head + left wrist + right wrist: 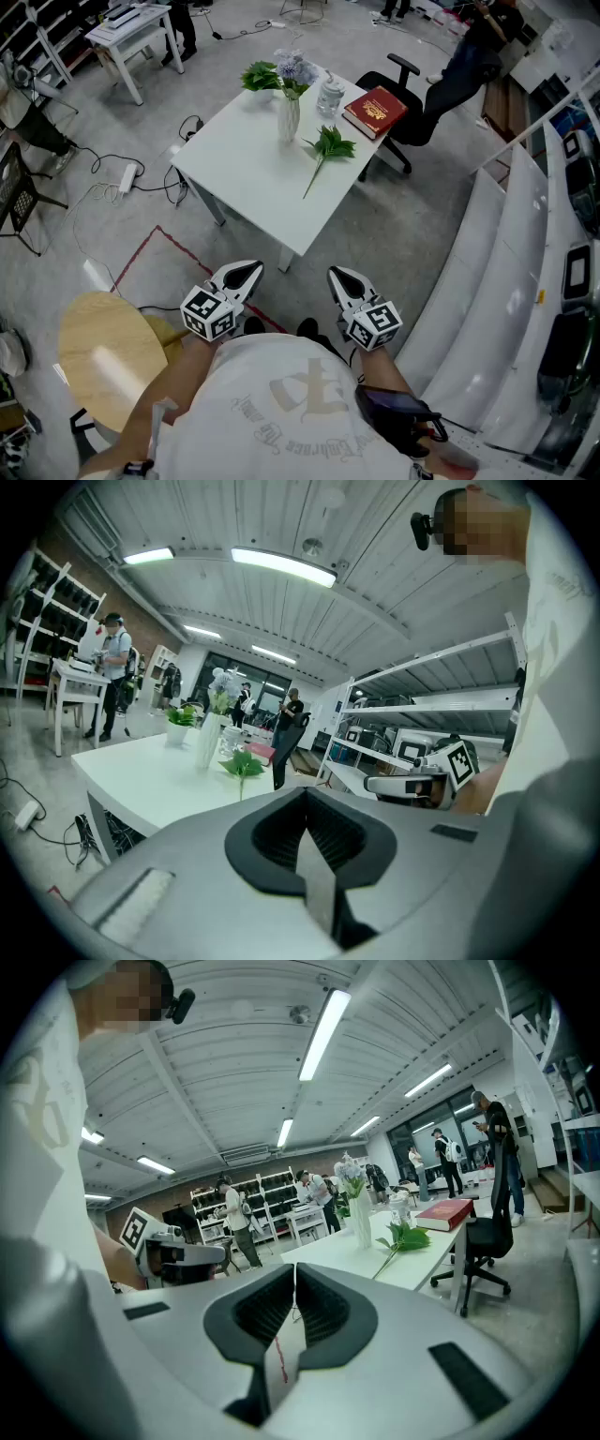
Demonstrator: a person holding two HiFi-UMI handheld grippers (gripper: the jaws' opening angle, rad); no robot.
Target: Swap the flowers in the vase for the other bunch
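"Claws both pinched shut on nothing, left claw [244, 274] and right claw [341, 278] at the waist, well short of the table [246, 183]."

"What might go wrong?"

"The other bunch [329, 145] lies flat, stem toward the near edge; a careless sweep could push it off. Beyond it the vase [289, 120] looks narrow; tugging its flowers [296, 68] sideways could topple it. Floor in front is open; a chair [412, 127] crowds the far right corner."

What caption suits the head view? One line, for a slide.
Left gripper and right gripper, jaws shut, empty, short of a table with vase, loose sprig, book.
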